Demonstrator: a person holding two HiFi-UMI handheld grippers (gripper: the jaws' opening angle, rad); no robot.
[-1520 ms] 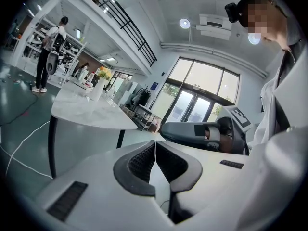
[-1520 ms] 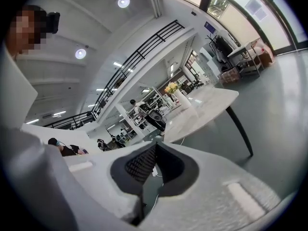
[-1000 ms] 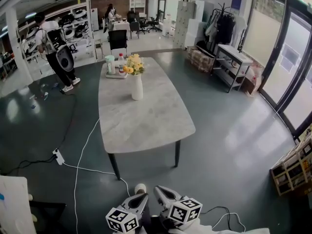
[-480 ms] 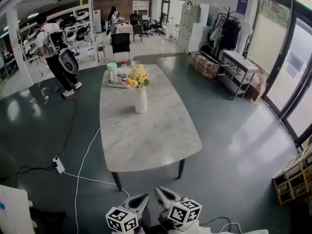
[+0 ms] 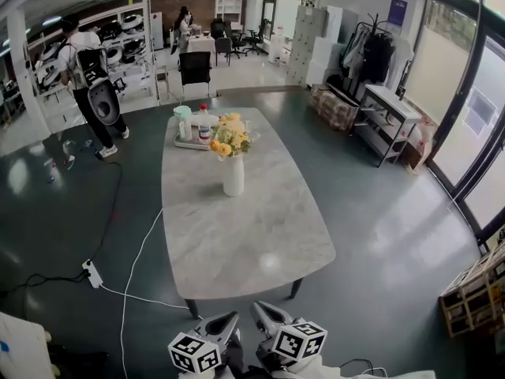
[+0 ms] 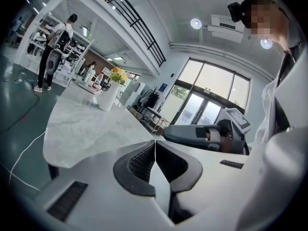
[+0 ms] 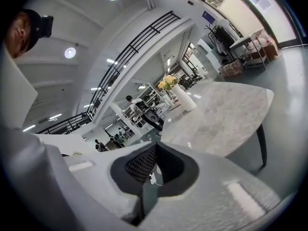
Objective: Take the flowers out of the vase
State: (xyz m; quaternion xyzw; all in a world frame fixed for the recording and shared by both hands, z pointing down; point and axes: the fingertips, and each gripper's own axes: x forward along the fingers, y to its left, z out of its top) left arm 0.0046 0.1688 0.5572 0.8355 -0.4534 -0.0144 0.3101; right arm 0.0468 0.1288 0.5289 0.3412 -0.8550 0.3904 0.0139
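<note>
A white vase [image 5: 233, 175] with yellow flowers [image 5: 230, 140] stands upright past the middle of a grey marble table [image 5: 245, 235]. The vase [image 6: 109, 96] and flowers [image 6: 118, 74] show far off in the left gripper view, as do the vase [image 7: 185, 98] and flowers [image 7: 166, 83] in the right gripper view. My left gripper [image 5: 229, 319] and right gripper [image 5: 259, 310] hang side by side at the bottom edge, short of the table's near end. Both are shut with nothing in them, as seen on the left gripper [image 6: 155, 143] and right gripper [image 7: 156, 148].
A tray with a bottle and a cup [image 5: 192, 133] sits at the table's far end. A white cable and power strip [image 5: 93, 273] lie on the floor to the left. A person with a backpack [image 5: 88, 77] stands at far left. Shelves [image 5: 473, 290] stand right.
The table, vase and flowers have come nearer and lower in the head view as I moved forward with both grippers. The grippers stay shut.
</note>
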